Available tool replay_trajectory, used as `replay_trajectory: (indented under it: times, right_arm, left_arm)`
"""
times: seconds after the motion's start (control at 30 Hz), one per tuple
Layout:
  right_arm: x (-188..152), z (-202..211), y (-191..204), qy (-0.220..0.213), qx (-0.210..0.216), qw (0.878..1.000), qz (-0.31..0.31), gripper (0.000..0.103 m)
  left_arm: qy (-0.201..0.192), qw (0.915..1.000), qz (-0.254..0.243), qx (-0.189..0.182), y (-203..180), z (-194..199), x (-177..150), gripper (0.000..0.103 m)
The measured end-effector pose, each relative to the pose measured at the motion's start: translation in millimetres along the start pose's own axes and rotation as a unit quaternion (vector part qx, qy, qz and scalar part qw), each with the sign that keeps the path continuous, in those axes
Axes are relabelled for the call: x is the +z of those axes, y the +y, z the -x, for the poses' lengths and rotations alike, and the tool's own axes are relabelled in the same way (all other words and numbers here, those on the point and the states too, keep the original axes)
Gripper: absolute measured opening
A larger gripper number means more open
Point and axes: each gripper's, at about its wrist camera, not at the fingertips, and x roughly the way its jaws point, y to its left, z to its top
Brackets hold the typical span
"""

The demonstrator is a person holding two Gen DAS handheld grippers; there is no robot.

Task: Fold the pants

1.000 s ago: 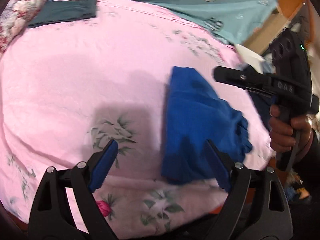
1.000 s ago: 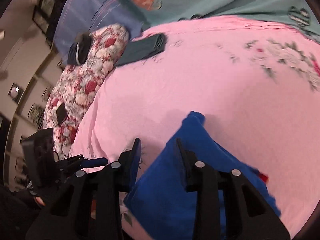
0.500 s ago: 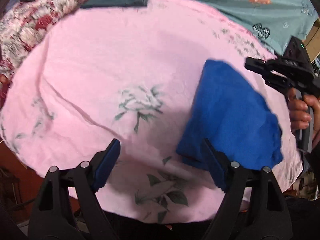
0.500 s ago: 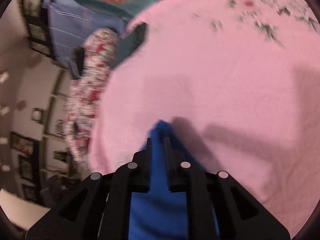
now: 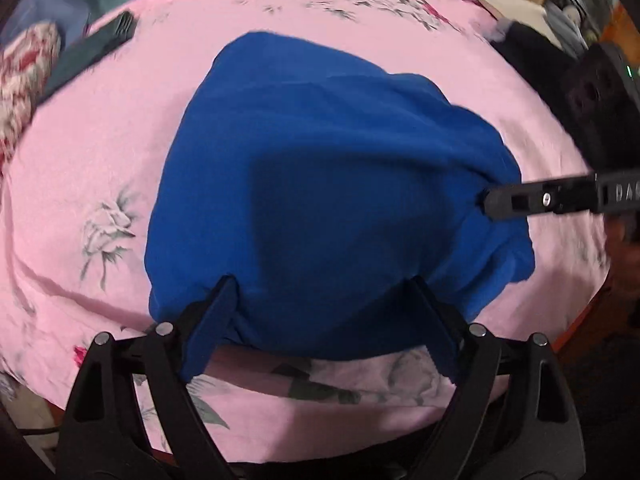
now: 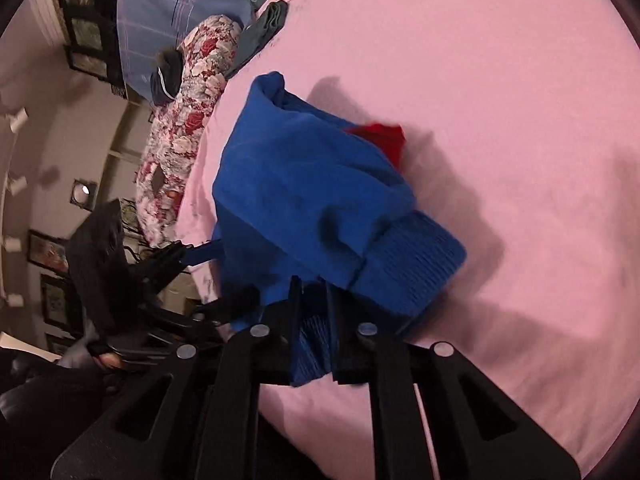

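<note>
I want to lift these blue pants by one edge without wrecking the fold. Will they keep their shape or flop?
Probably flop: the blue pants sag in soft bulges around the right gripper, which is closing on a ribbed edge. They look light, bunching rather than lying flat on the pink sheet. The wide-open left gripper could support another edge.

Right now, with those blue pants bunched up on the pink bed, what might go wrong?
The right tool pinches only a thin ribbed edge of the blue pants, so it might slip free. The left tool, its jaws opening, straddles the thick bundle and may grab several layers. The pants lie near the pink sheet edge and could slide off.
</note>
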Motion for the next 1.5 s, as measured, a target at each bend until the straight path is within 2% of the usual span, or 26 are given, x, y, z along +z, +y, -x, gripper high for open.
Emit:
replay_trajectory:
  times: [0.1, 0.13, 0.2, 0.27, 0.3, 0.37, 0.47, 0.6, 0.67, 0.73, 0.8, 0.87, 0.93, 1.0, 1.07, 1.2, 1.27, 1.3, 1.37, 1.4, 1.43, 1.5]
  right_arm:
    - [5.5, 10.8, 21.2, 0.011, -0.042, 0.998, 0.043, 0.016]
    - [12.0, 18.5, 37.4, 0.002, -0.053, 0.996, 0.073, 0.026]
    - [26.6, 28.4, 55.6, -0.022, -0.047, 0.993, 0.107, 0.029]
    - [54.3, 31.9, 76.1, -0.052, -0.033, 0.989, 0.132, 0.032]
    - [66.6, 29.7, 80.4, -0.062, -0.028, 0.989, 0.134, 0.034]
    - [102.6, 14.3, 85.1, -0.069, -0.023, 0.99, 0.123, 0.038]
    - [154.9, -28.1, 80.1, -0.033, -0.005, 0.995, 0.092, 0.038]
    - [198.5, -83.3, 70.3, 0.042, -0.03, 0.996, 0.069, 0.041]
    - [203.0, -99.7, 65.4, 0.074, -0.037, 0.994, 0.069, 0.041]
    - [204.2, -117.8, 63.8, 0.107, -0.044, 0.99, 0.077, 0.041]
    - [203.8, -124.7, 62.8, 0.121, -0.045, 0.988, 0.081, 0.041]
    - [204.2, -129.0, 61.2, 0.124, -0.04, 0.988, 0.078, 0.032]
    - [204.4, -129.2, 59.4, 0.129, -0.032, 0.988, 0.074, 0.017]
    - [205.6, -126.0, 57.7, 0.125, -0.032, 0.989, 0.075, 0.008]
    - [205.1, -122.0, 59.3, 0.114, -0.041, 0.989, 0.089, 0.006]
    - [203.5, -128.3, 59.0, 0.101, -0.058, 0.989, 0.094, 0.006]
    - [203.5, -126.5, 55.8, 0.094, -0.072, 0.989, 0.084, 0.016]
    - [204.1, -116.3, 55.3, 0.086, -0.07, 0.991, 0.071, 0.017]
    - [201.5, -88.5, 62.9, 0.053, -0.046, 0.995, 0.069, 0.017]
    - [195.3, -66.6, 71.0, 0.03, -0.028, 0.996, 0.083, 0.018]
    - [188.5, -51.7, 77.1, 0.019, -0.015, 0.995, 0.094, 0.021]
    - [164.2, -24.5, 89.1, 0.01, 0.016, 0.992, 0.122, 0.025]
  left_arm:
    - [-0.003, 0.9998, 0.008, -0.015, 4.5, 18.5, 3.3, 0.087]
    - [-0.022, 0.9992, 0.026, -0.022, 14.3, 34.3, 2.6, 0.087]
    - [-0.06, 0.9963, 0.061, -0.01, 32.8, 57.0, 3.0, 0.088]
    - [-0.082, 0.9904, 0.111, 0.013, 57.9, 68.9, -0.2, 0.088]
    - [-0.09, 0.9848, 0.146, 0.027, 74.5, 70.9, -3.0, 0.088]
    - [-0.081, 0.9766, 0.197, 0.031, 98.9, 67.7, -9.3, 0.088]
    - [-0.061, 0.9626, 0.264, 0.016, 129.7, 58.9, -25.6, 0.087]
    - [-0.046, 0.9522, 0.302, -0.011, 148.1, 53.6, -54.0, 0.085]
    - [-0.048, 0.9547, 0.293, -0.023, 145.6, 53.8, -56.4, 0.079]
    - [-0.048, 0.962, 0.267, -0.032, 138.9, 50.1, -50.4, 0.07]
    - [-0.048, 0.969, 0.239, -0.037, 134.2, 42.1, -41.2, 0.061]
    - [-0.04, 0.9738, 0.219, -0.047, 131.7, 29.4, -31.1, 0.054]
    - [-0.031, 0.9754, 0.206, -0.071, 129.3, 17.1, -23.5, 0.049]
    - [-0.015, 0.9766, 0.2, -0.079, 128.8, 4.5, -20.0, 0.042]
    - [-0.015, 0.9753, 0.202, -0.088, 130.0, 1.3, -20.9, 0.038]
    - [-0.014, 0.9766, 0.199, -0.081, 127.9, 2.5, -24.9, 0.038]
    - [-0.007, 0.9773, 0.201, -0.068, 130.3, 8.9, -23.0, 0.046]
    - [-0.008, 0.9776, 0.202, -0.058, 132.7, 17.9, -23.2, 0.051]
    - [-0.027, 0.979, 0.199, -0.036, 134.3, 41.4, -16.9, 0.053]
    - [-0.039, 0.98, 0.192, -0.033, 132.3, 52.7, -12.1, 0.061]
    - [-0.057, 0.981, 0.182, -0.035, 127.5, 63.9, -5.0, 0.067]
    - [-0.08, 0.9828, 0.159, -0.048, 114.4, 74.7, 10.0, 0.072]
